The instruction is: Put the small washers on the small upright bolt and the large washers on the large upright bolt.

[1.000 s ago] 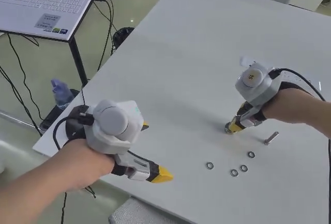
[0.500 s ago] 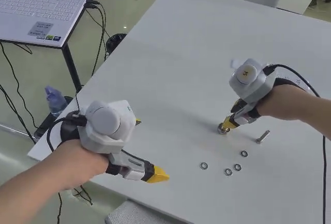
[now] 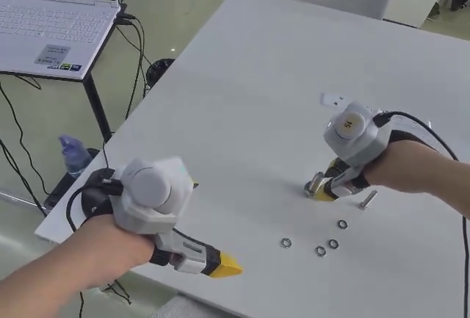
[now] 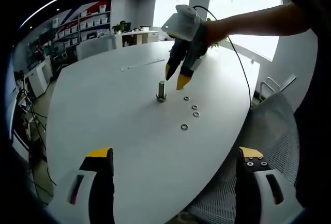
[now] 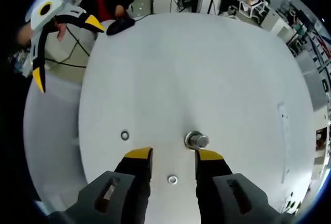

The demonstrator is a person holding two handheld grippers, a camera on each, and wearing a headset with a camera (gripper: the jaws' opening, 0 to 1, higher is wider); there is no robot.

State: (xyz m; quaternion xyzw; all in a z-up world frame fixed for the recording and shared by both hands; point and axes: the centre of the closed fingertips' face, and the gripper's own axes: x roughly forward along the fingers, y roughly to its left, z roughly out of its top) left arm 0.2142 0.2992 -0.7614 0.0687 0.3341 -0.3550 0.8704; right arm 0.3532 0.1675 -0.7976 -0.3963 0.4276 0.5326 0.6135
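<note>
— What has changed at the right gripper since a second ago?

— Back then its tips sat right on the large bolt. Now the bolt stands free on the table, head down and thread up. The tips are just beside it, not touching.

— And the jaws?

— Parted a little, holding nothing. In the right gripper view the bolt is just ahead of one jaw tip, outside the gap.

— The left gripper?

— As before, it hovers over the table's near edge, well apart from the bolt. Its jaws are spread wide and empty.

— Where is the rest of the work?

— The small bolt still lies on its side, just past the right gripper. The four washers lie flat in the same loose cluster, near the large bolt on its near-edge side. They lie between the two grippers and touch neither.
</note>
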